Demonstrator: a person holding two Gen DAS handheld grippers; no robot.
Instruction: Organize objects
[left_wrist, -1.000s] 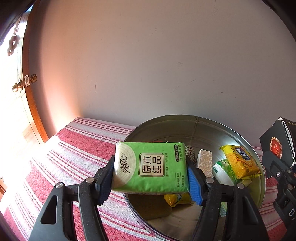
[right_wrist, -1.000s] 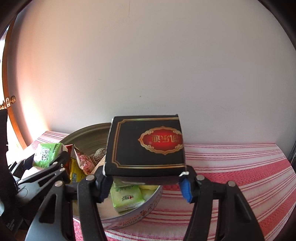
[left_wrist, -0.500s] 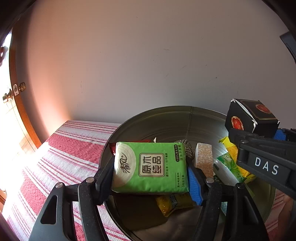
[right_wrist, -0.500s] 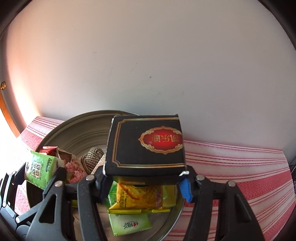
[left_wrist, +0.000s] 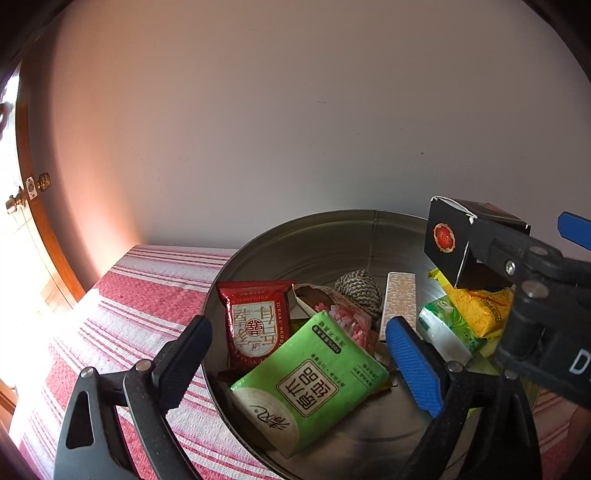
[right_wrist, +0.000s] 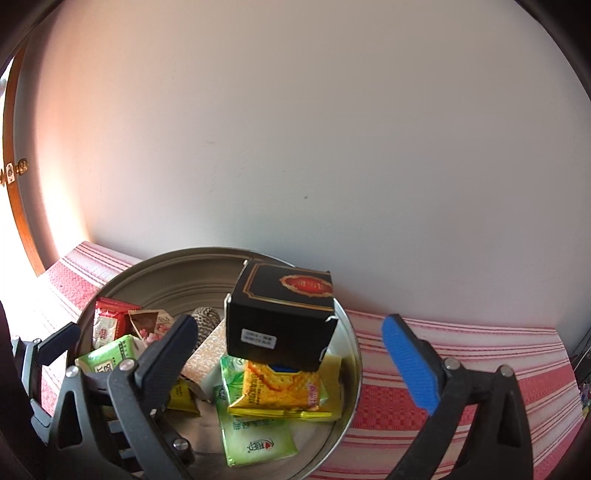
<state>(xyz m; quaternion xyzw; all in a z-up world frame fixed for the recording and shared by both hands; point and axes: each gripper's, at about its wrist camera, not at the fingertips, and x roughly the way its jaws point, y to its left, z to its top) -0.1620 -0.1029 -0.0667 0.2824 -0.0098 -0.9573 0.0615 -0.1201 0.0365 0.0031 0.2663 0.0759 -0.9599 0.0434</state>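
Note:
A round metal tin (left_wrist: 325, 236) (right_wrist: 173, 266) stands on the red striped cloth and holds several snack packs. The green tissue pack (left_wrist: 310, 384) (right_wrist: 107, 358) lies tilted in the tin's near left part, free of my left gripper (left_wrist: 295, 350), which is open above it. The black box with the red emblem (right_wrist: 282, 319) (left_wrist: 448, 240) rests on the yellow snack pack (right_wrist: 280, 387) at the tin's right side. My right gripper (right_wrist: 288, 347) is open, its fingers apart on either side of the box.
In the tin lie a red packet (left_wrist: 253, 325), a ball of twine (left_wrist: 360, 286), a patterned bar (left_wrist: 400, 299) and green sachets (right_wrist: 255, 439). The red striped tablecloth (right_wrist: 461, 354) spreads to the right. A white wall stands close behind. A wooden door frame (left_wrist: 40, 236) is at left.
Both grippers opened. The green tissue pack dropped from the left gripper into the tin. The black box left the right gripper and came to rest on the yellow pack.

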